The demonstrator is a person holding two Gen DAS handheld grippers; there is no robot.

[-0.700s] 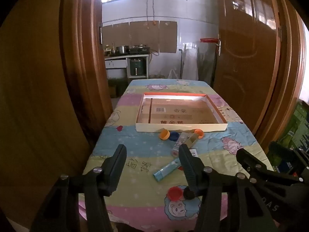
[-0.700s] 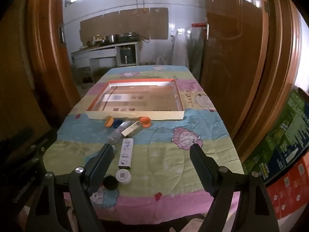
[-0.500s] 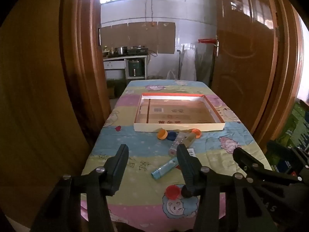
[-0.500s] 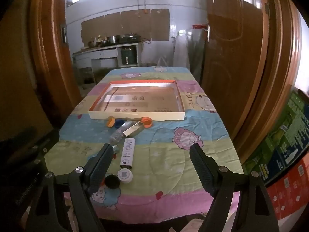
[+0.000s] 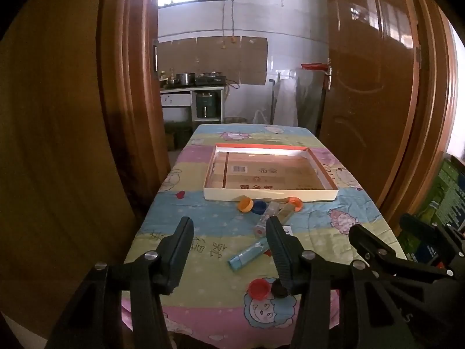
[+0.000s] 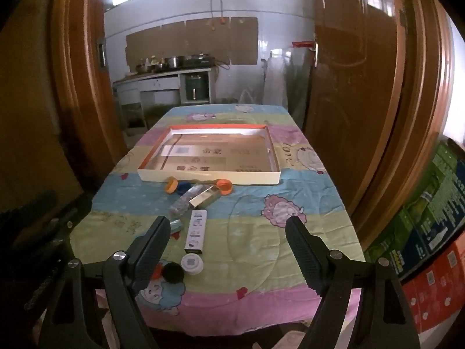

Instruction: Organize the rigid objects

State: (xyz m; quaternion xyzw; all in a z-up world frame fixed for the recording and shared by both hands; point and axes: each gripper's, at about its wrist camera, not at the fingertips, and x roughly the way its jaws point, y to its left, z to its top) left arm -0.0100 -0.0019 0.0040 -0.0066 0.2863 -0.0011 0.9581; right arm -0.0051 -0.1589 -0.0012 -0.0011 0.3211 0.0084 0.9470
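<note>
A shallow white box lid with an orange rim lies mid-table. In front of it sit an orange cap, a blue cap, another orange cap, a clear bottle and a gold box. Nearer lie a white carton, a blue tube, a red cap, a black cap and a white cap. My left gripper and right gripper hover open and empty above the near table edge.
The table wears a pastel cartoon cloth. Wooden door leaves flank it on both sides. Stacked cartons stand on the right. A kitchen counter with pots is at the back.
Both grippers have pulled back and risen a little, so the table and objects look smaller and lower. Jaws stay open; nothing on the table has moved.
</note>
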